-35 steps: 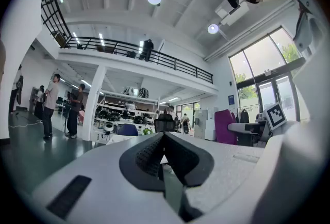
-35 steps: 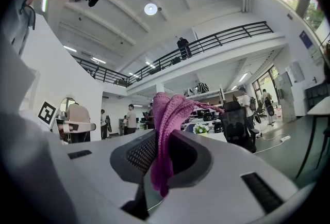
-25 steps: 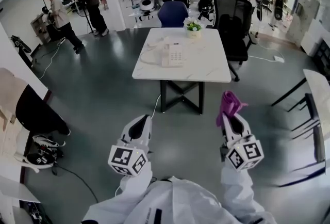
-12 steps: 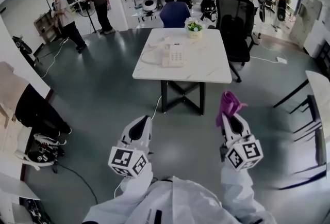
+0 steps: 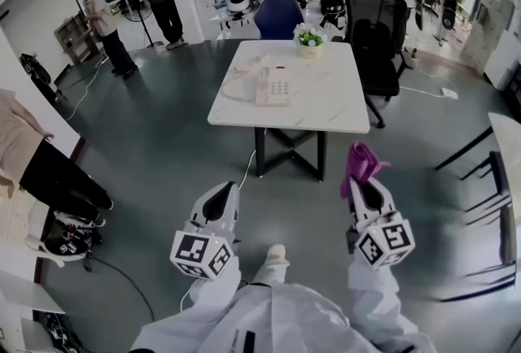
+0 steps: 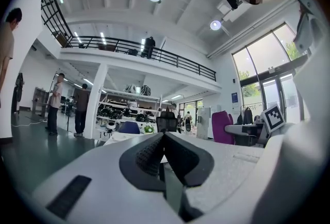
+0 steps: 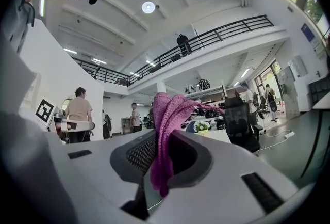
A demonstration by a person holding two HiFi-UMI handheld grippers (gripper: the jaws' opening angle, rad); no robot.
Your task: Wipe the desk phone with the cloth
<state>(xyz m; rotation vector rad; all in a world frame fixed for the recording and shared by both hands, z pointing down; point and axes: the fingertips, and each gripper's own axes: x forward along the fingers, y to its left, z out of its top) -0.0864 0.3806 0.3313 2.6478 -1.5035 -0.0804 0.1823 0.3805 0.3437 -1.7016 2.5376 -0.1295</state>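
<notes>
Gripping the cloth [image 5: 362,160], my right gripper [image 5: 364,183] fingers are clamped on it; left gripper [image 5: 221,198] fingers are closed, empty. Phone [image 5: 273,88] sits on table [image 5: 330,103], well ahead across the floor [image 5: 163,148]; chair [image 5: 370,34] behind it.

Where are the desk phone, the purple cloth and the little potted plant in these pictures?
desk phone [image 5: 273,88], head view, on its keypad.
cloth [image 7: 167,114], right gripper view, on its bunched upper folds.
potted plant [image 5: 307,40], head view, on its green leaves.
</notes>
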